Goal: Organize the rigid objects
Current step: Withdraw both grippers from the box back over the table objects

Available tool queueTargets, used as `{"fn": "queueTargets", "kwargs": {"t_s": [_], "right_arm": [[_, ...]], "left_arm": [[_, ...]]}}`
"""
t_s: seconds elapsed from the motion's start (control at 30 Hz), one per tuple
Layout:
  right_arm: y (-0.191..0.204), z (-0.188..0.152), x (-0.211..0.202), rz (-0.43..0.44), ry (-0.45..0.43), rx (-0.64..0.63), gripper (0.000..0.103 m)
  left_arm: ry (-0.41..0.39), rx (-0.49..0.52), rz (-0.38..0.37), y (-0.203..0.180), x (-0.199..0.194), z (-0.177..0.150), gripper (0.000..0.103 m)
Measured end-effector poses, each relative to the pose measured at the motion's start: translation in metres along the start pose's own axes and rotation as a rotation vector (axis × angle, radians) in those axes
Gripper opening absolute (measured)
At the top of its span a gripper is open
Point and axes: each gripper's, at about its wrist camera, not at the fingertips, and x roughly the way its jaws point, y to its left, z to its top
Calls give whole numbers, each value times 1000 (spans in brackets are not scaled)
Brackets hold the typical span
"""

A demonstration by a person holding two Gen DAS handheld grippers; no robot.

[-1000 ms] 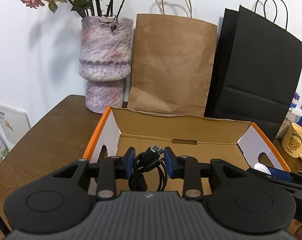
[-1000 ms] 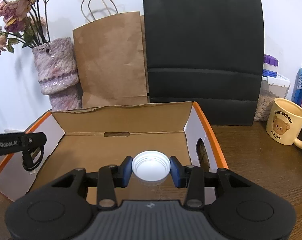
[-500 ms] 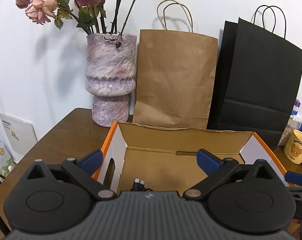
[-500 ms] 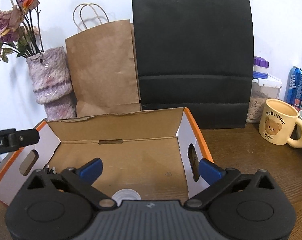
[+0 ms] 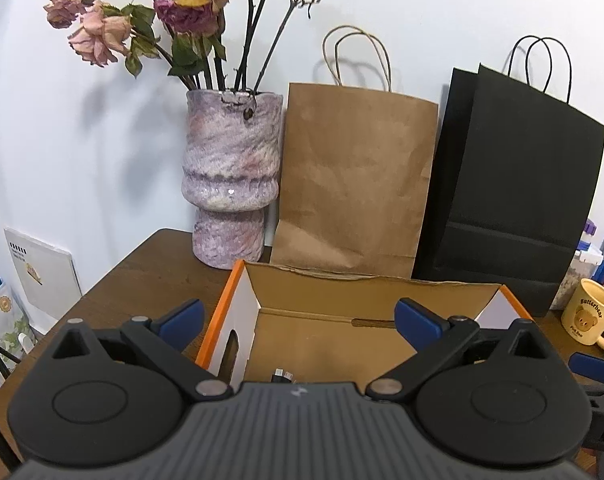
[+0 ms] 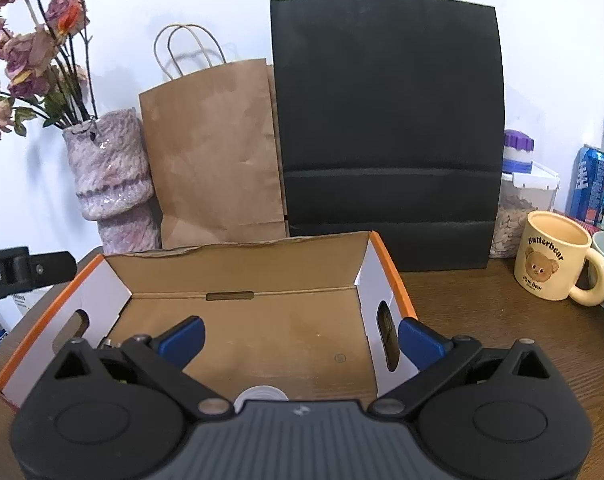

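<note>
An open cardboard box with orange edges [image 5: 221, 322] [image 6: 390, 276] sits on the brown table. My left gripper [image 5: 299, 318] hovers open above the box's left end, nothing between its blue pads. A black cable lies in the box below it, only its plug [image 5: 283, 376] showing. My right gripper [image 6: 300, 338] stands open over the box's near right part. A white round cap [image 6: 261, 394] rests on the box floor under it, mostly hidden by the gripper body. In the right wrist view, part of the left gripper's body [image 6: 21, 272] shows at the left edge.
Behind the box stand a purple vase of dried roses [image 5: 231, 184], a brown paper bag [image 5: 354, 184] and a black paper bag [image 6: 390, 140]. A yellow bear mug [image 6: 554, 264], a seed container [image 6: 518, 208] and a blue can [image 6: 590, 184] stand right of the box.
Both grippers went from shut to wide open. The cable and the white cap left the pads and now lie in the box. The left gripper rose and drew back.
</note>
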Motion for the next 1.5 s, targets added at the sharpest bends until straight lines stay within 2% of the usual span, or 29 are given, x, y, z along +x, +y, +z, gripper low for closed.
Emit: {"fn": "queueTargets", "kwargs": {"t_s": [0.23, 0.63, 1.03, 1.5], "right_arm": [[0, 3, -22, 23, -31, 7, 103], [-7, -6, -61, 5, -58, -22, 103], [-10, -29, -120, 13, -103, -83, 103], [-20, -68, -176, 0, -93, -136, 103]], "left_arm": [[-9, 5, -4, 4, -17, 2, 103], [-48, 11, -38, 4, -59, -10, 103], [-55, 24, -57, 7, -110, -28, 103], [-20, 38, -84, 10, -162, -59, 103]]}}
